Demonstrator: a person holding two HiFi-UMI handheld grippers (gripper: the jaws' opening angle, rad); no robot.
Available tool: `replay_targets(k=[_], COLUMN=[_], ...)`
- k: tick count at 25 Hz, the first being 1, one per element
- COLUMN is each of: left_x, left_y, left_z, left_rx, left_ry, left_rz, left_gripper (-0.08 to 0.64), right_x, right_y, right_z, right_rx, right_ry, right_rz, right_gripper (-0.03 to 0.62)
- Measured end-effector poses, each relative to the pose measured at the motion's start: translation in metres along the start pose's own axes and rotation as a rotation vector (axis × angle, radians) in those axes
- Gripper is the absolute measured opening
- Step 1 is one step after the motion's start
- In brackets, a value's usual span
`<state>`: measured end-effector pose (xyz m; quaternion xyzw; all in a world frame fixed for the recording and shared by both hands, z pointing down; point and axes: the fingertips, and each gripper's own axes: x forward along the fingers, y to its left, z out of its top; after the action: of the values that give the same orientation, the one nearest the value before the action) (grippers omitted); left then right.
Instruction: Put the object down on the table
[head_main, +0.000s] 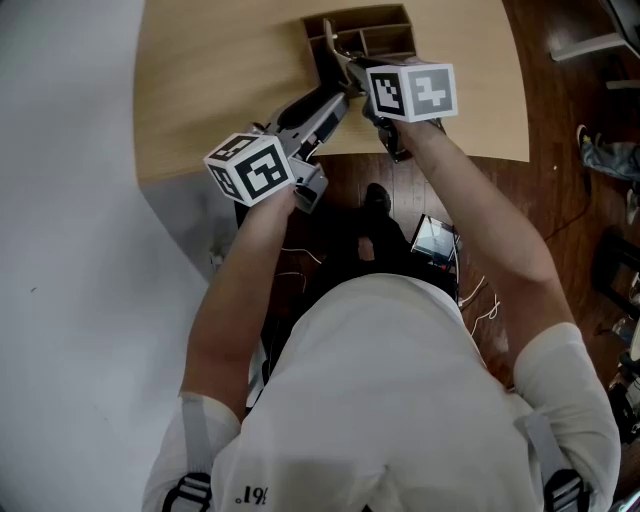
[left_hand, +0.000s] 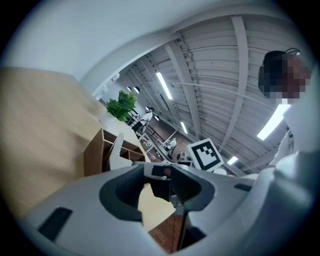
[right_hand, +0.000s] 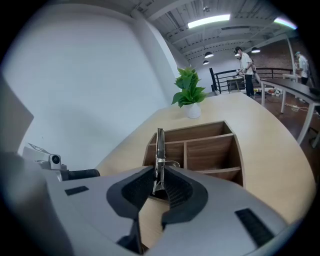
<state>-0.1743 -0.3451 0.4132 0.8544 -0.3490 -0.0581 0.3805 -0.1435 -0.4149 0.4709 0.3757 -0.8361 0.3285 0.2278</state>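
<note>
A thin metal tool (right_hand: 159, 150) with a small spring and a dark strip stands upright between the jaws of my right gripper (right_hand: 159, 187), which is shut on its lower end. In the head view the tool (head_main: 329, 40) sticks out over the near end of a wooden desk organizer (head_main: 375, 35). My left gripper (left_hand: 165, 172) reaches in from the left and meets the right gripper (head_main: 352, 70) at the table's front edge. Its jaws are closed on a dark part and a metal sliver that look like the same tool. Both grippers hover above the light wooden table (head_main: 220, 80).
The organizer (right_hand: 210, 150) has several open compartments and lies just beyond the tool. A potted plant (right_hand: 189, 90) stands farther back on the table. Below the table edge are a dark floor, a screen device (head_main: 433, 238) and loose cables.
</note>
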Motion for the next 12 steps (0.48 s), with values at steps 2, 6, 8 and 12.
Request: replay_targets(k=[2,6,8,12], left_x=[0.000,0.001,0.001,0.002], left_y=[0.001,0.001,0.000,0.001], left_z=[0.001,0.000,-0.002,-0.003], left_rx=[0.002,0.000,-0.004,-0.006], left_ry=[-0.009,-0.014,-0.011,-0.011], left_rz=[0.001,-0.009,-0.015,-0.021], left_gripper=[0.141,0.141,0.141,0.141], right_x=[-0.002,-0.008,-0.009,-0.013], right_y=[-0.003,-0.006,-0.006,-0.008], right_z=[0.002,0.003,0.001,0.001], right_rx=[0.001,-0.004,-0.010,-0.018], right_ry=[-0.010,-0.021,-0.022,-0.027], right_rz=[0.002,0.004,0.006,0.008], right_gripper=[0.040,0.040,0.040,0.040])
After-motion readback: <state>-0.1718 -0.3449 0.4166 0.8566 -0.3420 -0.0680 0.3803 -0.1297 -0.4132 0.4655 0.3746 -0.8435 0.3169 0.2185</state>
